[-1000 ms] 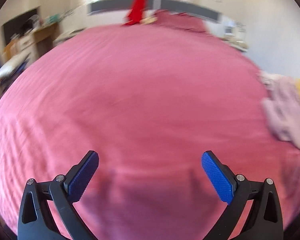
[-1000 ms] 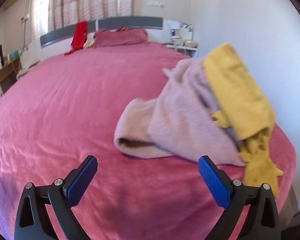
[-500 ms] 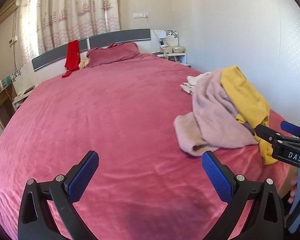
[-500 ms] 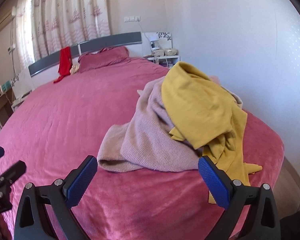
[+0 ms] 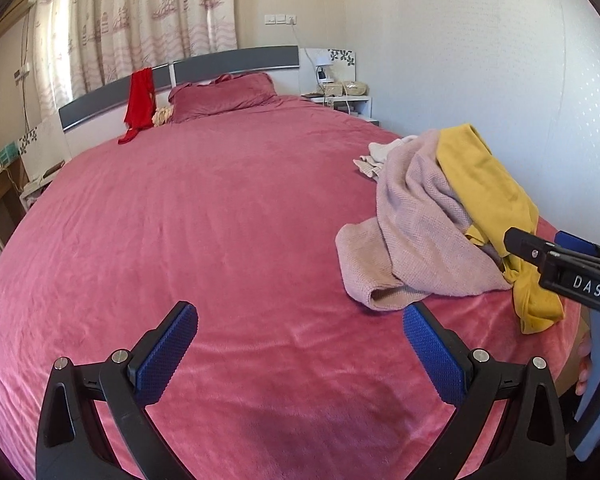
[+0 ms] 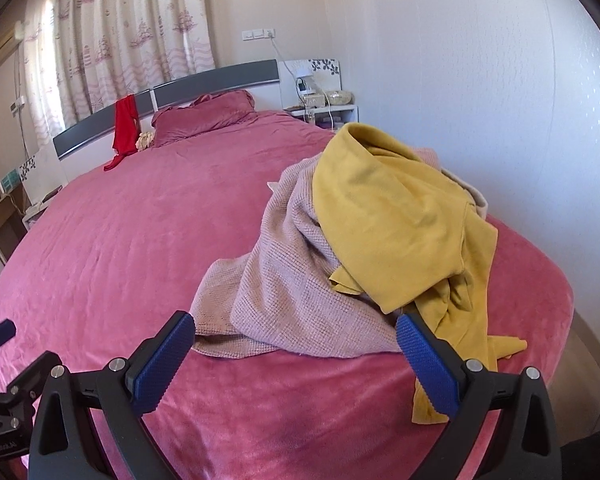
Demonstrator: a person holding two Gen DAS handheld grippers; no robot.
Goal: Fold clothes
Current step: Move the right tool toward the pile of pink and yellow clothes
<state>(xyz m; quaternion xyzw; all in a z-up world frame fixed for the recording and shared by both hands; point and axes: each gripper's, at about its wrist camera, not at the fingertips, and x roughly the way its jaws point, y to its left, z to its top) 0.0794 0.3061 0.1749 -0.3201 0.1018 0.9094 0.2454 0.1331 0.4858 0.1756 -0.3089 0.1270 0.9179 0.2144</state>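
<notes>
The left gripper (image 5: 300,354) sits at the bottom centre of the left wrist view, jaws spread wide with nothing between them, over bare pink blanket (image 5: 204,240). The right gripper (image 6: 294,358) fills the bottom of the right wrist view, its jaws likewise spread and empty, its blue pads (image 6: 160,364) just short of the clothes pile.

The pile lies in the centre right of the right wrist view and at the right edge of the left wrist view, near the bed's right side. A pale pink knit (image 6: 284,288) spreads lowest, one folded end reaching toward the frame's lower middle. A yellow garment (image 6: 392,220) is draped on top of it, a loose part trailing down to the lower right past the right pad. A bit of cream cloth (image 5: 380,152) shows behind the pile in the left wrist view.

In the left wrist view the right gripper's body enters from the right edge, in front of the yellow garment, with fingers of a hand (image 5: 584,364) on its grey handle below.

In the upper left of both views, a red cloth (image 5: 140,100) hangs over the grey headboard (image 5: 236,60), beside a pink pillow (image 5: 224,94). A nightstand (image 5: 340,98) stands at upper centre right.
</notes>
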